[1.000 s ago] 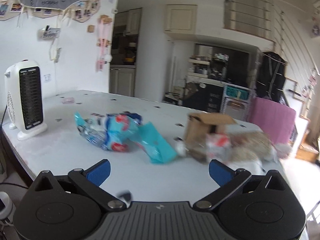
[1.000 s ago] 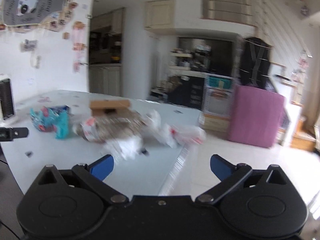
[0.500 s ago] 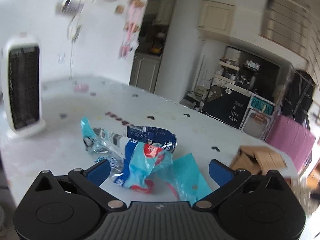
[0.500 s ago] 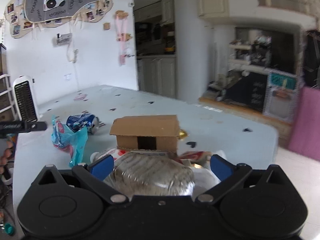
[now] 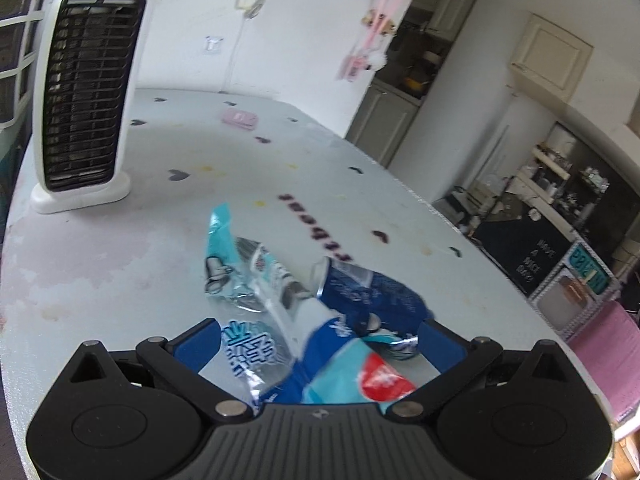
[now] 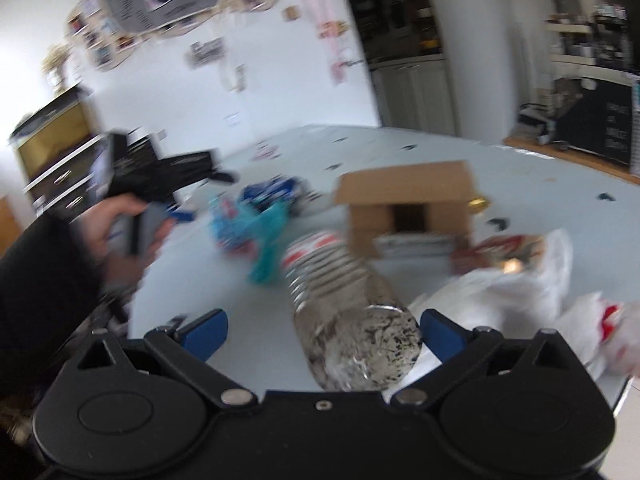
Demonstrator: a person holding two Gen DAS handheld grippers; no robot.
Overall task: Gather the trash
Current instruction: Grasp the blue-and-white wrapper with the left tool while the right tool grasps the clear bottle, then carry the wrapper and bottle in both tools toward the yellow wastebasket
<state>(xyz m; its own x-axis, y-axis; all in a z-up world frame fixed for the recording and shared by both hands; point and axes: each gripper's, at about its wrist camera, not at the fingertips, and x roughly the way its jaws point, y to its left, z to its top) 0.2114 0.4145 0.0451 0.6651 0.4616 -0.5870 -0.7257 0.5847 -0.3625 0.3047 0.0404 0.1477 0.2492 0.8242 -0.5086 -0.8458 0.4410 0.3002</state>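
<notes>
The left gripper [image 5: 318, 338] has its blue fingers [image 5: 200, 344] spread wide, with a crumpled blue, white and red snack wrapper [image 5: 280, 344] lying between them, gripped by neither. Just beyond, at 1 o'clock, a dented dark-blue can [image 5: 368, 296] lies on its side touching the wrapper.

The right gripper [image 6: 322, 330] is likewise spread wide, straddling the near end of a clear ribbed plastic bottle [image 6: 344, 304] that lies on its side; whether the pads touch it I cannot tell. At 12 o'clock past the bottle sits a small cardboard box [image 6: 408, 208]; at 2 o'clock, a white plastic bag [image 6: 516, 288]. At 10 o'clock a hand [image 6: 120, 232] in a dark sleeve holds the other gripper.

All of it rests on a pale table [image 5: 120, 240] dotted with small dark hearts. A white fan heater [image 5: 86, 92] stands at its 10 o'clock corner. Beyond are white walls and cream cabinets [image 5: 388, 124].
</notes>
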